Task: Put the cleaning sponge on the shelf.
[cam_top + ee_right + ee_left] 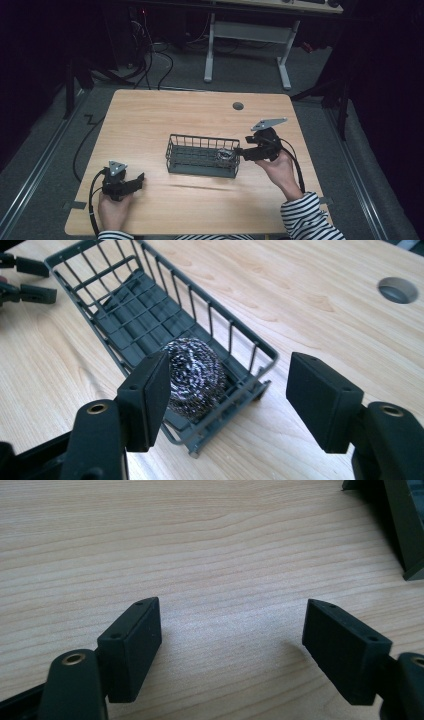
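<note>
The steel-wool scourer (194, 376) sat in the wire basket's (200, 172) three-o'clock end, where the right hand-held gripper (227, 400) hung just outside, jaws apart and empty. The left hand-held gripper (232, 647) waited at seven o'clock on the bench (150, 120), wide open, holding nothing.

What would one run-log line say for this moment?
scourer: in basket, at its right end | right gripper: open, empty, beside that end | left gripper: open, empty, over table

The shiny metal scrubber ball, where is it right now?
The steel scrubber sits inside the wire basket at its right end in the high view, just ahead of the open right gripper.
</note>
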`<state>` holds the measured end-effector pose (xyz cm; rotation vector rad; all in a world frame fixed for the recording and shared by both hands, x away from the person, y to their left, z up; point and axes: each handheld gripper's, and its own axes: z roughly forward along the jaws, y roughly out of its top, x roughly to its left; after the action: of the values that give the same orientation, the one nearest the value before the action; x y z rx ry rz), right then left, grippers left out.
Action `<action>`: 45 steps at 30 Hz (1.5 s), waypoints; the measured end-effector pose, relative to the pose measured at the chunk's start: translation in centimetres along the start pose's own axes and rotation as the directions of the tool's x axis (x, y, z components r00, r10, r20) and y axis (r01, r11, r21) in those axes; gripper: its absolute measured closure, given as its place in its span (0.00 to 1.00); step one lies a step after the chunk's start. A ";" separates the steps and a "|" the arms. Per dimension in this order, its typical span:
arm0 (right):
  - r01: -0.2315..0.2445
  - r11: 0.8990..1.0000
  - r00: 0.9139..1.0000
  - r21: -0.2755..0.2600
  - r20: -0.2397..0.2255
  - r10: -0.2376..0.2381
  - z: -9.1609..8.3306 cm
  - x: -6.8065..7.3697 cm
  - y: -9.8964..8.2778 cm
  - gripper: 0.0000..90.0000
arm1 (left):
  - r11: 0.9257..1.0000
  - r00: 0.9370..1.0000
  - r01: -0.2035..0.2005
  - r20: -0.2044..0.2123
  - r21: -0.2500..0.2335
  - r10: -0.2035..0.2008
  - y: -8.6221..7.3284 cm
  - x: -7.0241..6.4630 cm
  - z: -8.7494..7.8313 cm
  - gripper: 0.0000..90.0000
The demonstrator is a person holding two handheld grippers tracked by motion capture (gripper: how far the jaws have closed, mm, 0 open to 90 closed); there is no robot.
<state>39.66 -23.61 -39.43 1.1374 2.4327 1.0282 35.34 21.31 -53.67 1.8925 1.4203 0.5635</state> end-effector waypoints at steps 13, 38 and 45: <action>-0.053 0.997 0.998 -0.048 0.029 0.055 -2.8 -1.3 -2.1 0.40 | 1.000 1.000 -0.001 -0.001 0.000 0.001 0.0 0.0 0.0 0.27; -0.150 0.980 0.983 -0.134 0.088 0.162 -6.2 -3.2 -7.9 0.41 | 1.000 1.000 -0.005 -0.005 0.001 0.005 0.0 -0.1 0.0 0.27; -0.163 0.975 0.979 -0.149 0.098 0.179 -6.1 -3.5 -9.8 0.40 | 1.000 1.000 -0.010 -0.009 0.003 0.010 0.0 -0.1 0.0 0.27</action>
<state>33.38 -33.53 -42.14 1.3363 2.1703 1.1343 35.34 21.18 -53.68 1.9024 1.4192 0.5753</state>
